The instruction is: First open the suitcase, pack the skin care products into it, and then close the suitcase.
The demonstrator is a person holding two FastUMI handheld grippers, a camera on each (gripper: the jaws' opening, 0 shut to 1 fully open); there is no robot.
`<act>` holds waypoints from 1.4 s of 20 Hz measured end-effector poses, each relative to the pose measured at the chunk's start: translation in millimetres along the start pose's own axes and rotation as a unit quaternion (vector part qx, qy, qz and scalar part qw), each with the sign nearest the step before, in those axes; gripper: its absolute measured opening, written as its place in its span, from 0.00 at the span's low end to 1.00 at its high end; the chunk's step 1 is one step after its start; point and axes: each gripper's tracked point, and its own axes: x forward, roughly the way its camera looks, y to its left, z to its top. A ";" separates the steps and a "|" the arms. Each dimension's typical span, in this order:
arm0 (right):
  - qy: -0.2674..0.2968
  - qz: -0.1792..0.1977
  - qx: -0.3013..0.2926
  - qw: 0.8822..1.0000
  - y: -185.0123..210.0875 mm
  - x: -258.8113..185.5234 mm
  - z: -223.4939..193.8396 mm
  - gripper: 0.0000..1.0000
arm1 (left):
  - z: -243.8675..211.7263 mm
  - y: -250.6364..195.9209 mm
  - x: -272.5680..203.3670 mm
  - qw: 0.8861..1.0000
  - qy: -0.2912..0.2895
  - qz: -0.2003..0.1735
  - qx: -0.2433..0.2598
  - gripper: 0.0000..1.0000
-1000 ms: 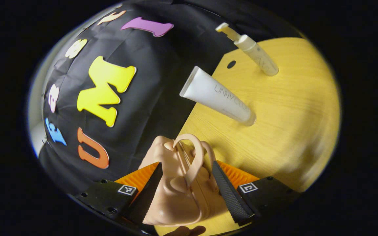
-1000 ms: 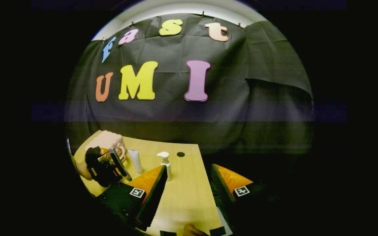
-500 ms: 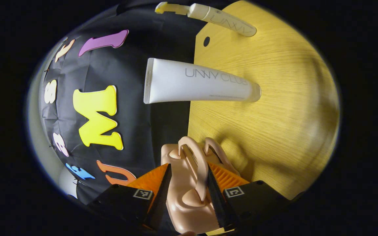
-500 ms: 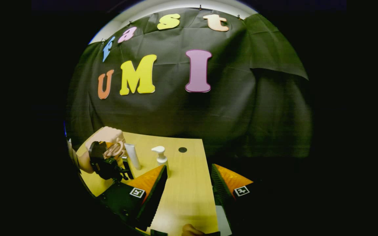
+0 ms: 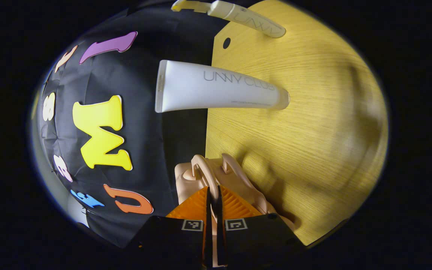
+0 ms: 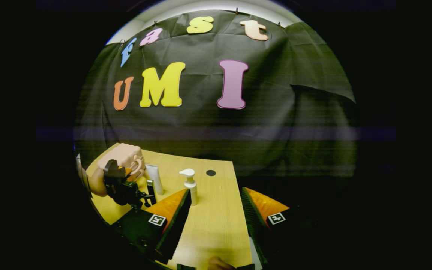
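Yellow wooden table (image 6: 216, 221) carries the small peach plastic suitcase (image 5: 238, 180) at its far left corner. White squeeze tube (image 5: 216, 90) and cream pump bottle (image 5: 246, 22) stand right of the suitcase. Left gripper (image 5: 213, 195), rolled sideways, is clamped on the suitcase handle (image 5: 203, 172). Right gripper (image 6: 216, 202) hovers level, fingers spread, holding nothing.

**Materials and surface finishes**

Desk (image 5: 313, 123): yellow wood-grain top, matt with a soft sheen. On it, the tube (image 5: 219, 90): smooth white plastic, satin. Beyond the tube, the pump bottle (image 5: 249, 22): smooth cream plastic. Suitcase (image 5: 234, 183) at the desk's edge: smooth, moulded peach plastic, slightly glossy. Behind the desk, matt black cloth wall (image 6: 276, 112), creased.
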 end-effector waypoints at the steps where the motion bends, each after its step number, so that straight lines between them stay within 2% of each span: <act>1: -0.002 -0.005 -0.001 1.000 5.4 -3.5 3.1 0.80 | -1.8 5.5 -2.0 1.000 -0.004 -0.001 -0.011 0.06; 4: -0.006 -0.022 0.000 1.000 21.2 -11.9 9.8 0.80 | -5.5 19.5 -8.3 0.997 -0.019 -0.032 -0.063 0.03; 6: -0.005 -0.035 0.003 0.999 34.8 -16.3 15.4 0.80 | -11.3 38.4 -11.9 0.991 -0.028 -0.053 -0.117 0.02; 11: -0.006 -0.046 0.005 0.999 81.3 -24.5 33.4 0.80 | -46.9 115.8 -34.9 0.974 -0.067 -0.027 -0.215 0.03; 14: -0.013 -0.047 0.008 0.999 114.4 -24.4 53.8 0.80 | -87.4 154.9 -41.4 0.958 -0.086 -0.012 -0.275 0.02; 17: -0.027 -0.050 0.000 0.998 144.3 -21.3 77.3 0.80 | -140.2 185.2 -44.5 0.934 -0.101 -0.002 -0.343 0.03; 21: -0.019 -0.040 -0.001 0.999 193.5 -18.3 92.1 0.79 | -213.9 211.8 -25.7 0.892 -0.128 0.001 -0.434 0.02; 23: -0.013 -0.034 -0.001 0.999 218.8 -18.4 98.0 0.80 | -254.6 213.9 -17.4 0.874 -0.127 0.009 -0.469 0.02; 26: -0.006 -0.024 -0.004 1.000 251.0 -22.9 98.4 0.80 | -305.2 204.5 3.1 0.842 -0.124 0.018 -0.524 0.02; 28: 0.000 -0.021 -0.007 1.000 265.9 -22.3 99.9 0.80 | -335.5 192.9 16.5 0.818 -0.124 0.011 -0.562 0.03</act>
